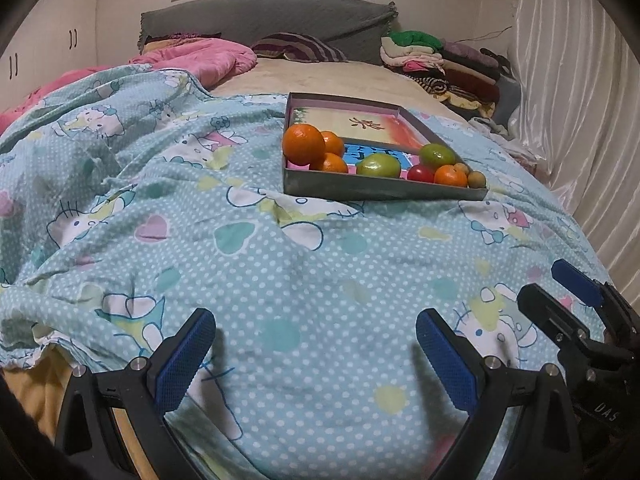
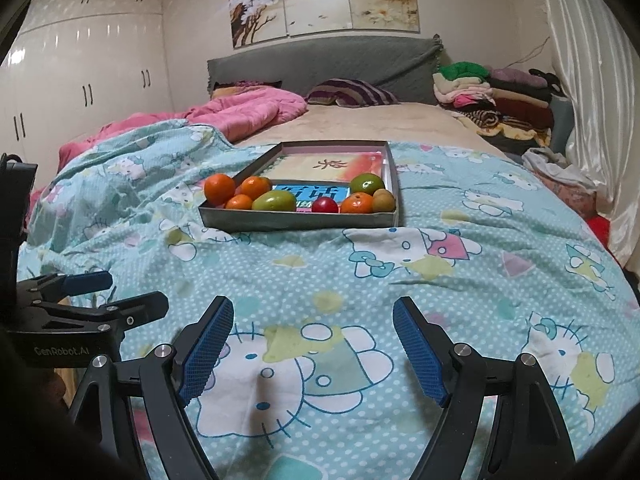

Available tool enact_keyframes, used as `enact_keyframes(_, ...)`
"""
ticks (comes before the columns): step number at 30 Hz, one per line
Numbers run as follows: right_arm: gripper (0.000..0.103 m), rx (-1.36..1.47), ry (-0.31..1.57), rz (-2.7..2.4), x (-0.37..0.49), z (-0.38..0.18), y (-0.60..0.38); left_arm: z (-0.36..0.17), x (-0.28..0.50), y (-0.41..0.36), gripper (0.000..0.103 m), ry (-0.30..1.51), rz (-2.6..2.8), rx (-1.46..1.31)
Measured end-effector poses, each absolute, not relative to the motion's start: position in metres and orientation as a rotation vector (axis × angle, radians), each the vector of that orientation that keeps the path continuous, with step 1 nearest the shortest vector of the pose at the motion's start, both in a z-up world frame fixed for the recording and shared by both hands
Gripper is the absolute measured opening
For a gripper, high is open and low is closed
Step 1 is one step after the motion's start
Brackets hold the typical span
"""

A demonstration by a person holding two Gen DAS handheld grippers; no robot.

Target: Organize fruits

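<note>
Fruits (image 2: 298,198) line the near wall of the box lid (image 2: 296,220), its long axis running toward the headboard (image 2: 320,60); I've both the left gripper (image 1: 316,344) and right gripper (image 2: 314,340) w/ jaws open, empty, over the quilt (image 2: 440,280).

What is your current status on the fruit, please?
Left gripper and right gripper open, empty. Fruit all in tray ahead on bedspread. Path unobstructed.

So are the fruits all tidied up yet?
Not yet. The fruits sit mixed along the front of the tray: oranges, a green fruit, a red one. Both tools, left and right, are open and empty over the blanket. All sorting remains.
</note>
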State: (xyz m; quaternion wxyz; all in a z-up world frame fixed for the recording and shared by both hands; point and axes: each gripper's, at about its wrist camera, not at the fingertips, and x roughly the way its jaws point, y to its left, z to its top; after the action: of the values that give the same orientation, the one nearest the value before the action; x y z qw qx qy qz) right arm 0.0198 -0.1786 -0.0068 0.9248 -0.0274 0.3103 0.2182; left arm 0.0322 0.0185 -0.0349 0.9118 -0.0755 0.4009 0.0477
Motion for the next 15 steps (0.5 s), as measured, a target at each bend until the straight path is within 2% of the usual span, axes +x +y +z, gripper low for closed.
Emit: enact_keyframes(15,0.083,-0.061,0.653,0.442,0.0207,-0.0108,-0.1787,-0.0326,0.0321,0.0171,0.101,0.826,0.096,-0.151)
